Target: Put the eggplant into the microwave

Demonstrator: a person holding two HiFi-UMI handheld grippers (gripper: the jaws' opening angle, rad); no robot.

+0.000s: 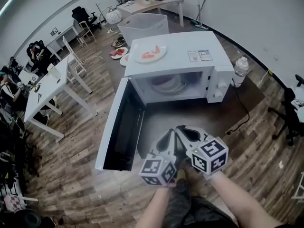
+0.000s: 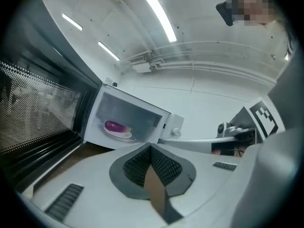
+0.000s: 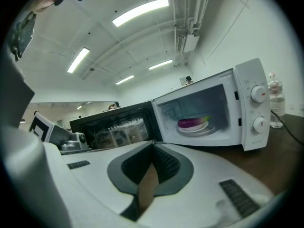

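Eggplant [image 3: 192, 123], one, inside one open microwave [image 3: 245, 109]

Tongs [image 3: 153, 145] closed, empty; eggplant [image 3: 192, 122] on plate [image 3: 197, 129] inside open microwave [image 3: 247, 103].

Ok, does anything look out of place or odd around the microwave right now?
One oddity: a plate with red pieces sits on top of the microwave, toward its hinge side. The door stands wide open, with the eggplant on a dish inside. Nothing looks spilled or damaged.
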